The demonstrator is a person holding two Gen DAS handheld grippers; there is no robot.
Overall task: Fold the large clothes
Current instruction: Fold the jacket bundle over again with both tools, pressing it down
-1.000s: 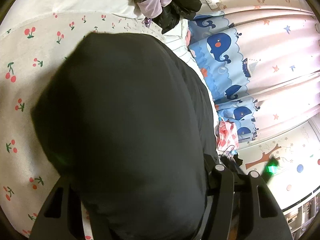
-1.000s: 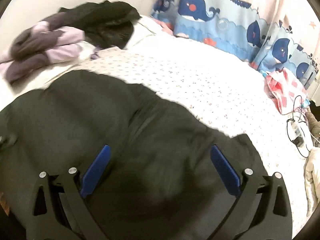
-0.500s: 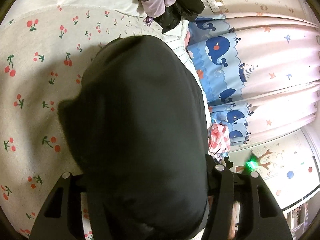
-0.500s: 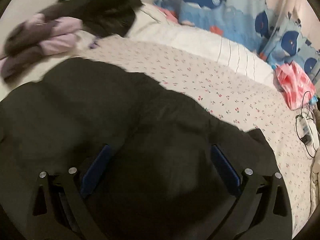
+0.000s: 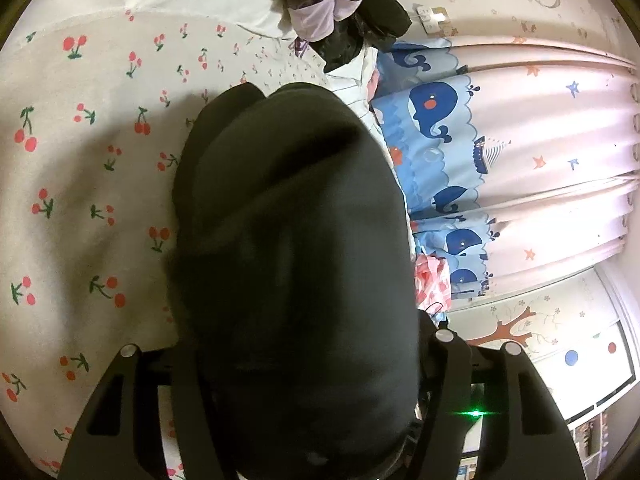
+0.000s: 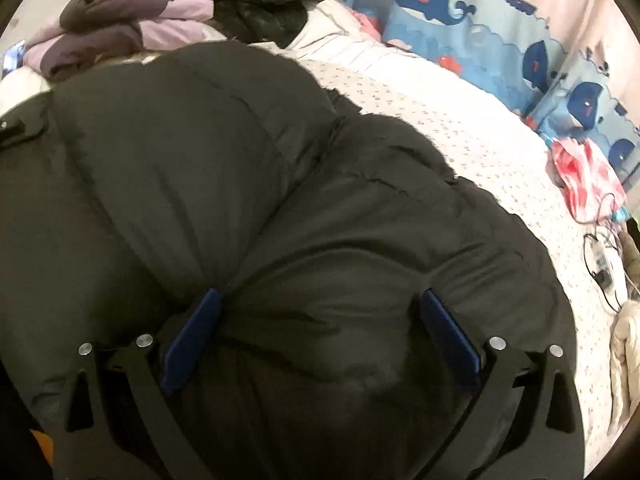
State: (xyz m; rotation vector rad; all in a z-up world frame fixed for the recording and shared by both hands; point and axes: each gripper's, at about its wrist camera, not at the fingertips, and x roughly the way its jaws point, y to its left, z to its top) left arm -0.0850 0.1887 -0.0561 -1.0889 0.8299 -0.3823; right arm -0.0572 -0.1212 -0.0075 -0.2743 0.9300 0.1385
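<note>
Bed (image 6: 460, 132) with cherry-print sheet carries a black puffer jacket (image 6: 248, 184), now bulked toward the pillow end. Since a second ago the jacket part held by the left gripper (image 5: 296, 420) has narrowed and lifted off the sheet, so a fold-over looks underway. Left gripper fingers are buried in fabric; cannot tell its state. Right gripper (image 6: 320, 320) is spread wide, pressing into the jacket. No containers visible; clothes pile (image 6: 132, 28) near the pillow.

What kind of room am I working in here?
Most likely a child's bedroom. The black puffy coat lies on a bed with a cherry-print sheet, whale-print curtains hang beside it, and the wall has a cartoon tree decal.
</note>
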